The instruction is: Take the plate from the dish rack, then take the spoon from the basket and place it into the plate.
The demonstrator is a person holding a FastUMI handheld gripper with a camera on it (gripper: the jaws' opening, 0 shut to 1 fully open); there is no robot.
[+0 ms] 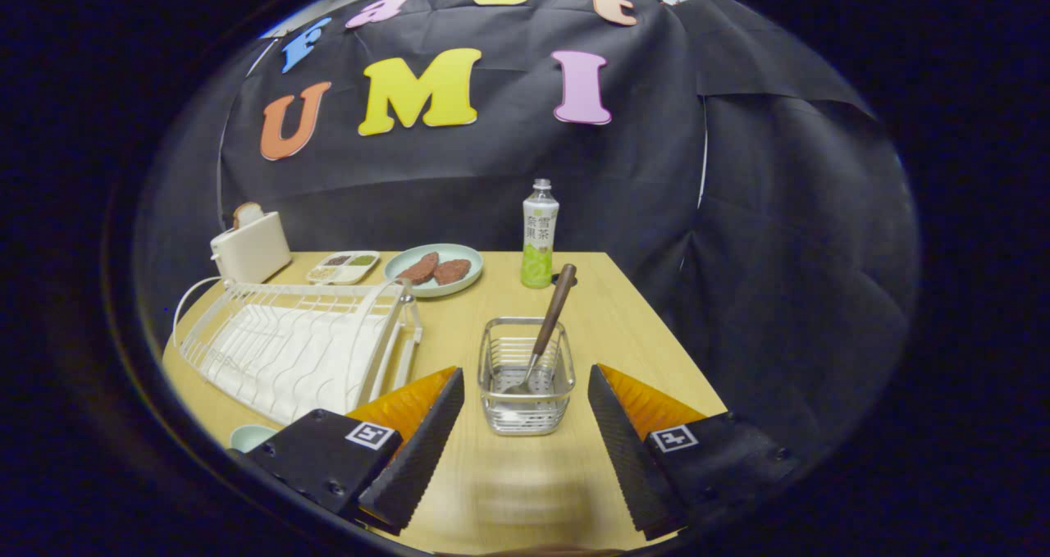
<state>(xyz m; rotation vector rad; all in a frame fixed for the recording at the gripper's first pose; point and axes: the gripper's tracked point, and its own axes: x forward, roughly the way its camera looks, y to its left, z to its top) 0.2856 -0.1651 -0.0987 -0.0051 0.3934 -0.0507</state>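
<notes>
two fingers of the gripper (pixel 525 413) stand spread wide apart above the desk (pixel 656 352), holding nothing. between their tips, a little ahead, sits a small wire basket (pixel 525 376) with the spoon (pixel 548 327) leaning in it, bowl down on the basket floor and dark handle slanting up past the rim. neither finger touches the basket.

beside the left finger lies the white dish rack (pixel 287 348), its wires bare as far as can be seen. at the near corner of the rack, just outside the left finger, a pale rounded rim (pixel 250 436) peeks out; whether it is the plate cannot be told.

beyond the basket stands a green drink bottle (pixel 539 235). to its left is a pale green dish (pixel 433 268) carrying two brown pieces, then a small divided tray (pixel 343 267), then a white toaster (pixel 250 245) with a slice of bread in it.
</notes>
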